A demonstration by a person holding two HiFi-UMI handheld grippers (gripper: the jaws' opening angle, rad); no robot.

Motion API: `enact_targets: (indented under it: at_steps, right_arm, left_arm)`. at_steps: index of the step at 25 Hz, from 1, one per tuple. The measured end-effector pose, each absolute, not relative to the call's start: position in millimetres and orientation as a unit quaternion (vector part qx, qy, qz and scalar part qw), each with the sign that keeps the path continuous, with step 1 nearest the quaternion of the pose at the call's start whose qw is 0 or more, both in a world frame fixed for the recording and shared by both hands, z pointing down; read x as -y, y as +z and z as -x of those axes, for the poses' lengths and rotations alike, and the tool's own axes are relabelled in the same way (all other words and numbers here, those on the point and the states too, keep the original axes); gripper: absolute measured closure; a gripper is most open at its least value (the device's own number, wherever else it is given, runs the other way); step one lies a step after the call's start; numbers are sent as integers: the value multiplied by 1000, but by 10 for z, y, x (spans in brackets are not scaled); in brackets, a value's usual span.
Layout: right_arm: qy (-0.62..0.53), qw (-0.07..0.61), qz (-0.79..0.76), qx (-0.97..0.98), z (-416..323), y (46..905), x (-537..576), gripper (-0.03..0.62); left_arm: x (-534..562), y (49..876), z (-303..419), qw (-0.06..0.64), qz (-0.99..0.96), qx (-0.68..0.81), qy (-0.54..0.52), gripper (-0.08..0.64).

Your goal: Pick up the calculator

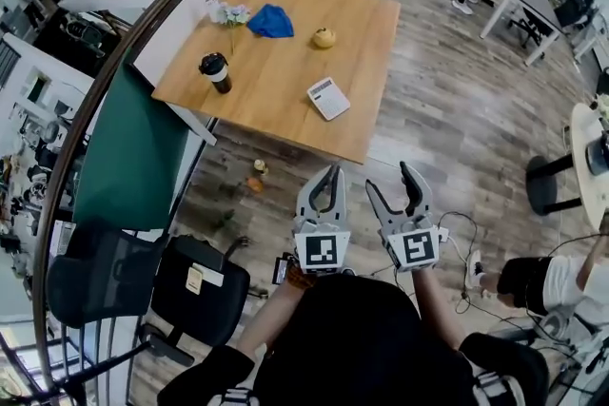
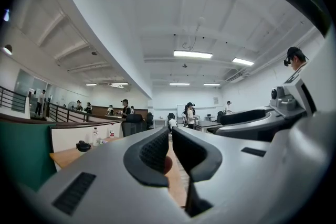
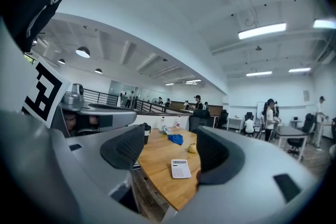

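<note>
- Both grippers sit side by side in front of the person's torso. The forearms are bent at the elbows, and the jaws point forward and roughly level toward the wooden table (image 1: 276, 81).
- The left gripper (image 1: 333, 172) has its jaws pressed together. The left gripper view (image 2: 170, 136) shows the two dark pads meeting with nothing held between them.
- The right gripper (image 1: 390, 178) has its jaws spread wide and holds nothing. In the right gripper view (image 3: 169, 144) the table top (image 3: 157, 160) shows in the gap between the pads.
- Each gripper carries one marker cube behind the jaws, facing up at the head camera, so there are two cubes.
- One calculator (image 1: 328, 98) lies flat, face up, on the table toward its near edge, beyond the floor boards in front of the jaws. It is well apart from both grippers and neither touches it.
- In the right gripper view the calculator (image 3: 180, 168) sits in line with the open gap, slightly toward the right pad and far beyond the fingertips.
- Other items counted on the table:
  - one dark lidded cup (image 1: 216, 71) near the left edge
  - one blue cloth (image 1: 271, 21)
  - one small yellow round object (image 1: 324, 37)
  - one small bunch of pale flowers (image 1: 230, 14) beside the cloth
- All four items lie farther from the grippers than the calculator.
</note>
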State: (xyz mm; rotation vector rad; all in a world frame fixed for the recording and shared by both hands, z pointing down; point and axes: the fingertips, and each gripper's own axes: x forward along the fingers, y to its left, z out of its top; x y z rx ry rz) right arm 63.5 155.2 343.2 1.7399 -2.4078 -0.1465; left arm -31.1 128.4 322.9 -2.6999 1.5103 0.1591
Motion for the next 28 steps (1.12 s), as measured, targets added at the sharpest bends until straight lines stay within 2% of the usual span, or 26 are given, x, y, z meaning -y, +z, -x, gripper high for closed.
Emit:
enact_targets:
  at_steps: [5, 8, 17, 28]
  right_arm:
    - [-35, 76, -588, 805, -416, 3449, -1314, 278]
    - [-9, 98, -581, 808, -344, 3637, -1249, 267]
    - [13, 116, -587, 801, -413, 3789, -979, 258]
    - [35, 100, -566, 818, -549, 3932, -326, 242]
  left_arm:
    - [-950, 3262, 477, 14, 877, -478, 48, 518]
    - [-798, 3552, 560, -11, 876, -481, 36, 518]
    - [-546, 3904, 563, -55, 879, -473, 10, 518]
    - [-6, 4019, 471, -51, 870, -490, -15, 518]
